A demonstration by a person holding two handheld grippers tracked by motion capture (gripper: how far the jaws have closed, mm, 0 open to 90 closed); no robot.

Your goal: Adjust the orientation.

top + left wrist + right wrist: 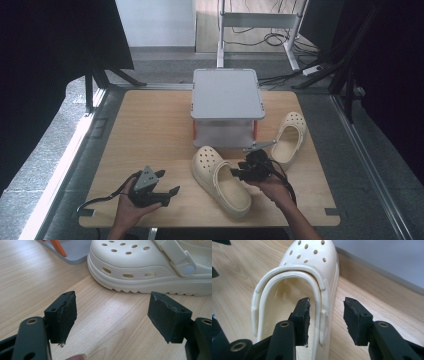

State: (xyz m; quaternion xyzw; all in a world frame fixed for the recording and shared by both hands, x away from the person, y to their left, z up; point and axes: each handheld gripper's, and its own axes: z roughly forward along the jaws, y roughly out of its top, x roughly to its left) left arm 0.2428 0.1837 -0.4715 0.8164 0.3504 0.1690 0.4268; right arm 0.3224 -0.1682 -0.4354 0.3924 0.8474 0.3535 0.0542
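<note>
Surface: we saw a wooden table (pixel 150 130) on grey floor.
Clogs: two, near clog (pixel 220 180), far clog (pixel 290 137).
Box: one grey box (pixel 227 95).
Left gripper (pixel 112 315): wide open, empty.
Right gripper (pixel 326 315): parted around the near clog's side wall, not pressing.

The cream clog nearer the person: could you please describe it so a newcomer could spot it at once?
Start at the grey box on the wooden table. Just in front lies the cream clog, toe towards the box. Unlike the other clog right of the box, the right tool straddles its side wall.

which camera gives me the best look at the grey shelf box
The high view: the grey box shows whole, behind the near clog. The left gripper view catches one corner; the right gripper view only a blurred grey side.
</note>
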